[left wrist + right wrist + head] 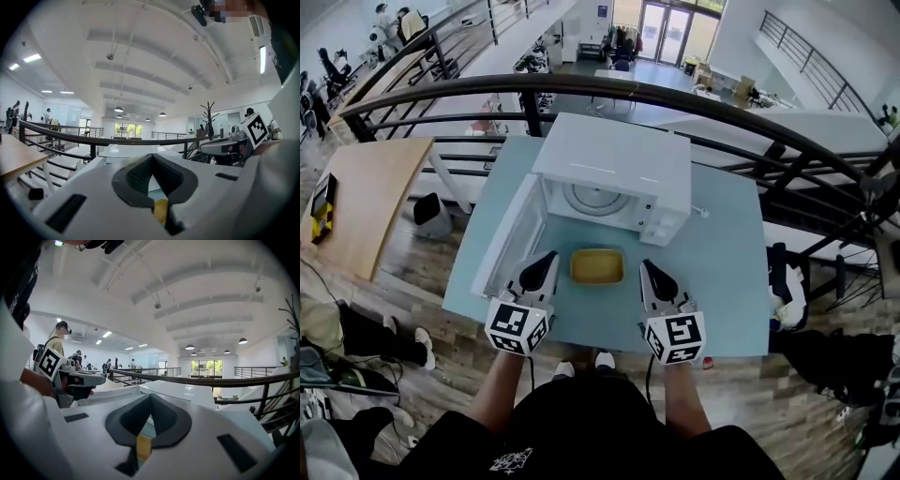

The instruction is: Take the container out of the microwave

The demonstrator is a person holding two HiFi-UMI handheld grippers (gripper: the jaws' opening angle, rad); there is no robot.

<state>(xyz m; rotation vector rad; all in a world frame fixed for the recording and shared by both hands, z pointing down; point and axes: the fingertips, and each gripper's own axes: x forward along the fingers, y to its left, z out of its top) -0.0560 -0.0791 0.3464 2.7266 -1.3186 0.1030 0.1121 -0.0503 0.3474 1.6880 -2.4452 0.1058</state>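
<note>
While the container (597, 266) sits on the desk (724, 281) near the microwave (614, 159), the left tool (547, 257) and right tool (648, 267) flank it, clenched empty.

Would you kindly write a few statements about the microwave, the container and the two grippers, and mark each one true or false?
1. The yellow container sits on the table in front of the microwave. True.
2. The microwave's door is closed. False: it stands swung open on the left side.
3. The right gripper holds the container. False: its jaws are shut on nothing, and the container lies between the two grippers, apart from both.
4. Nothing stands on the turntable inside the microwave. True.
5. The left gripper has its jaws together. True.
</note>
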